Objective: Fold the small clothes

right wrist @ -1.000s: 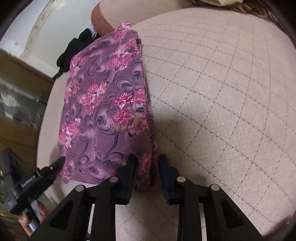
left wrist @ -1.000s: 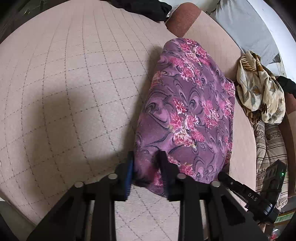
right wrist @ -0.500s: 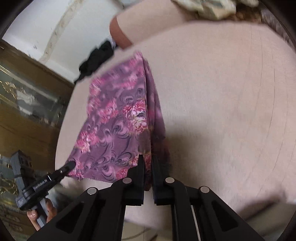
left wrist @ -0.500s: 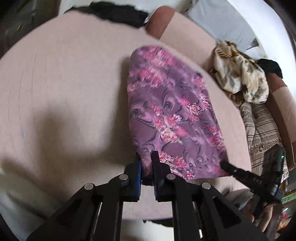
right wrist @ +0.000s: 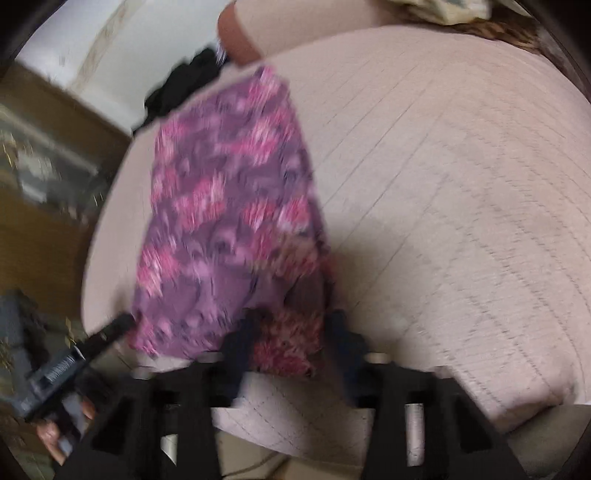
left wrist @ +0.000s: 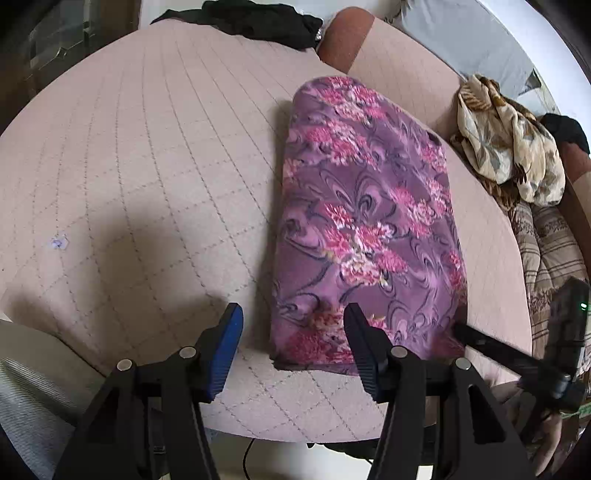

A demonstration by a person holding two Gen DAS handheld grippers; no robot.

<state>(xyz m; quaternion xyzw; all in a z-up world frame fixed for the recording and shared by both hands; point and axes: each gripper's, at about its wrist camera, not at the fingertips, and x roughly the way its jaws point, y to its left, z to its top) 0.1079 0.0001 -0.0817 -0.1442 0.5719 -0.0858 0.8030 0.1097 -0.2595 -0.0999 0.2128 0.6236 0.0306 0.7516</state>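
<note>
A purple cloth with pink flowers [left wrist: 369, 221] lies folded in a long strip on the quilted pink mattress [left wrist: 147, 147], its near end by the front edge. My left gripper [left wrist: 291, 332] hovers over the cloth's near left corner, its jaws opening, and neither pad presses the fabric. In the blurred right wrist view, the cloth [right wrist: 229, 206] runs away from my right gripper [right wrist: 290, 332]. Its fingers stand apart above the near right corner, gripping nothing. The right gripper's finger [left wrist: 480, 341] shows at the cloth's right corner.
A black garment [left wrist: 258, 22] lies at the far edge beside a brown bolster [left wrist: 343, 40]. A beige floral cloth [left wrist: 506, 147] and striped bedding [left wrist: 546, 240] sit to the right. A wooden cabinet [right wrist: 44, 184] stands to the left.
Both grippers were shut on the cloth's near edge and drew it toward the front edge. Both now stand open, and the cloth lies flat.
</note>
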